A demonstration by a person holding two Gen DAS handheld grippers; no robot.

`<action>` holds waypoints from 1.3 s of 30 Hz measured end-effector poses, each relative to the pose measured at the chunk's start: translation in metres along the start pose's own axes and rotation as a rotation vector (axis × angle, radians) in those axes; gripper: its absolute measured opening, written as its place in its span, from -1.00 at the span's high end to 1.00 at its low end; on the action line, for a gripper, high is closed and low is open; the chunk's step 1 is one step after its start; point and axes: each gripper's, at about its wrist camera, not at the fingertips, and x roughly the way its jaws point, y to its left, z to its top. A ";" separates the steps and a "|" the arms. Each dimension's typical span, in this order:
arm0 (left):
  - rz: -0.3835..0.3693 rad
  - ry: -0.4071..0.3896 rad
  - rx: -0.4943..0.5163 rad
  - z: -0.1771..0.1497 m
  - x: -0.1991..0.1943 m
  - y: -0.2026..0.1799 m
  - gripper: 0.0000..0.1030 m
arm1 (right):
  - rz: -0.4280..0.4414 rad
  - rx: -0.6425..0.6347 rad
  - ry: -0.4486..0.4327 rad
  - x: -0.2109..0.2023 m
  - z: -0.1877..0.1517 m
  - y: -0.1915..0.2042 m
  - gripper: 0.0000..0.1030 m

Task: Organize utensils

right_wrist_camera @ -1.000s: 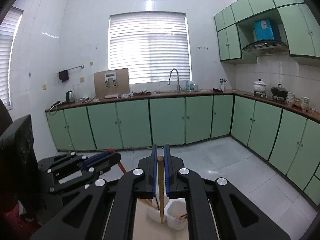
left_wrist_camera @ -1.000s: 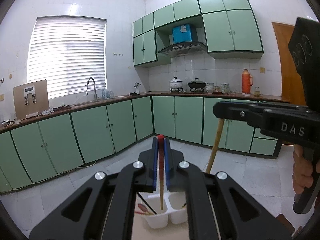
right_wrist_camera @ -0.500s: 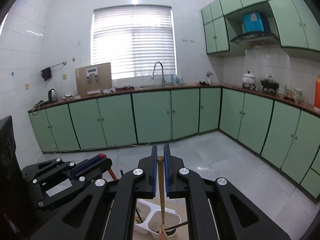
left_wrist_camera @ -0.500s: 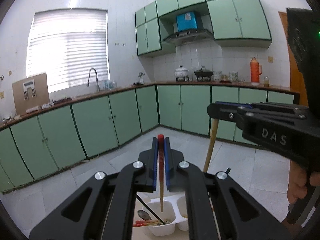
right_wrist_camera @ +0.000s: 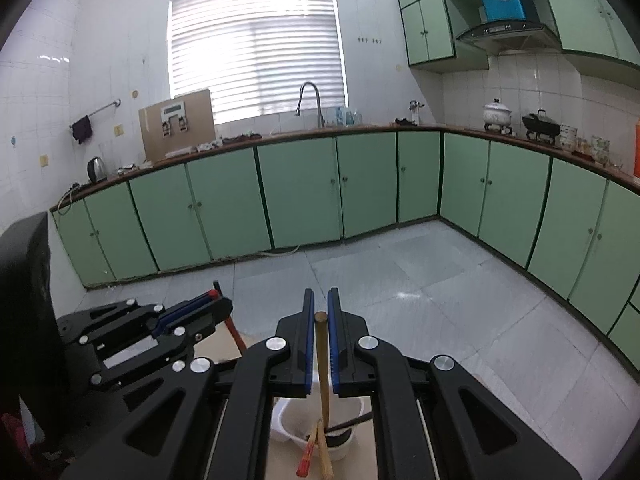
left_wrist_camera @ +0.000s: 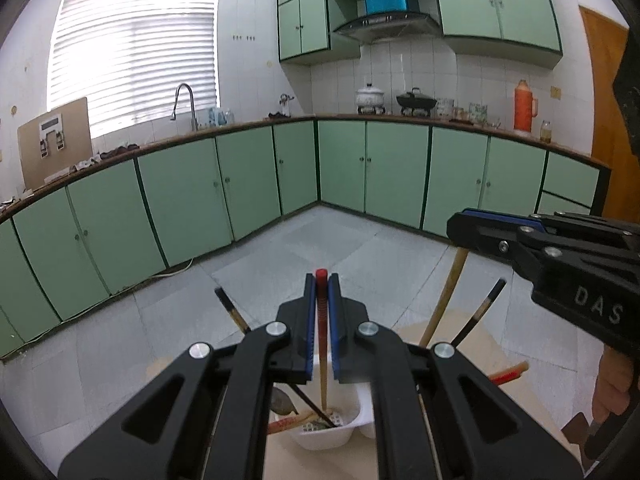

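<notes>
White raised letters "DAS" on side of black plastic right gripper body (left_wrist_camera: 592, 308), left wrist view. Print on brown cardboard panel (right_wrist_camera: 176, 124) by window and blue box (right_wrist_camera: 502, 2) above hood too small to read.

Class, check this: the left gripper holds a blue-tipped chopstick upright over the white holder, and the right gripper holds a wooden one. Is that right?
Not quite. In the left wrist view the chopstick in the left gripper is red-tipped, not blue. It is upright over the white holder, and the right gripper holds a wooden one.
</notes>
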 end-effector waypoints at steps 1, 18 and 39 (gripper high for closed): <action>0.003 0.010 0.000 -0.002 0.002 0.002 0.90 | -0.001 -0.003 0.007 0.002 -0.001 0.001 0.87; 0.026 -0.014 -0.045 -0.015 -0.032 0.020 0.21 | -0.067 0.044 -0.004 -0.028 -0.022 -0.010 0.27; 0.077 -0.104 -0.121 -0.073 -0.154 0.018 -0.87 | -0.110 0.093 -0.084 -0.132 -0.084 0.010 -0.88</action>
